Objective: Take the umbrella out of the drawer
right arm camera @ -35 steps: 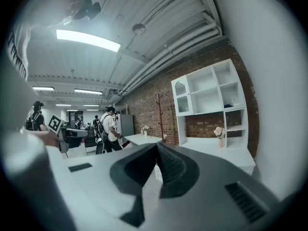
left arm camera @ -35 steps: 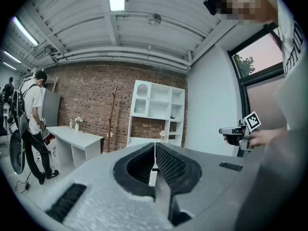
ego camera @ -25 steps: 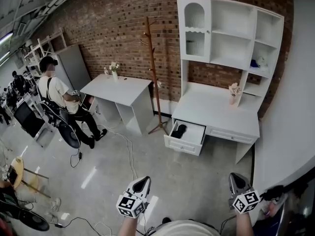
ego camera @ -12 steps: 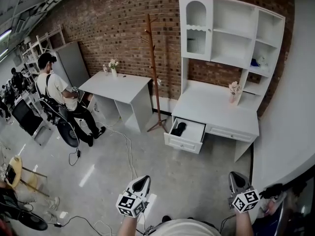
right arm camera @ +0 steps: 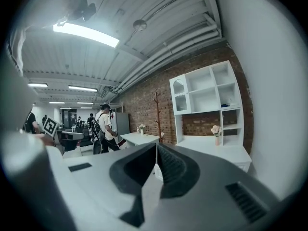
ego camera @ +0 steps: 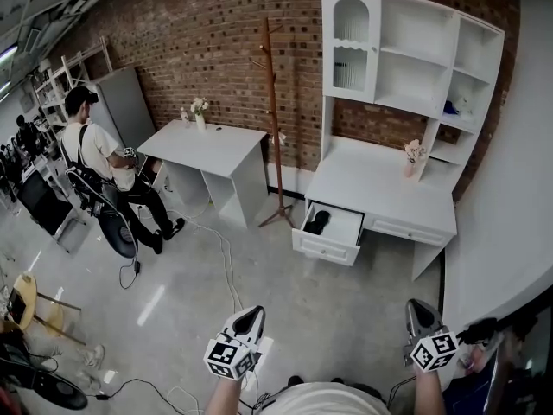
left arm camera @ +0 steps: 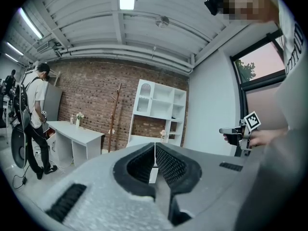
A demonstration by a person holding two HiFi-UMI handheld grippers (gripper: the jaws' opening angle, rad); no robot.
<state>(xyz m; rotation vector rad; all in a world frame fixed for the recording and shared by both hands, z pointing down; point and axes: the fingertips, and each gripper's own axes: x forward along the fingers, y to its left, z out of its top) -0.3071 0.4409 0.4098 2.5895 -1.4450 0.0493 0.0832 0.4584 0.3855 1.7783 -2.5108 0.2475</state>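
The white desk with a shelf unit (ego camera: 380,188) stands against the brick wall, far ahead of me. Its left drawer (ego camera: 330,234) is pulled open, and a black folded umbrella (ego camera: 316,222) lies inside. My left gripper (ego camera: 252,315) and right gripper (ego camera: 416,308) hover low in the head view, well short of the desk, both shut with nothing held. In the left gripper view the jaws (left arm camera: 154,150) meet, with the desk (left arm camera: 144,139) small beyond them. The right gripper view shows its jaws (right arm camera: 157,153) touching too.
A wooden coat stand (ego camera: 273,119) rises left of the desk, and a second white table (ego camera: 212,143) stands further left. A person (ego camera: 104,167) sits at the far left. Cables (ego camera: 229,271) trail over the concrete floor. A flower vase (ego camera: 414,159) stands on the desktop.
Both grippers and the head camera have edged forward toward the desk, which has shifted slightly up and right in the head view. The jaws stay shut.
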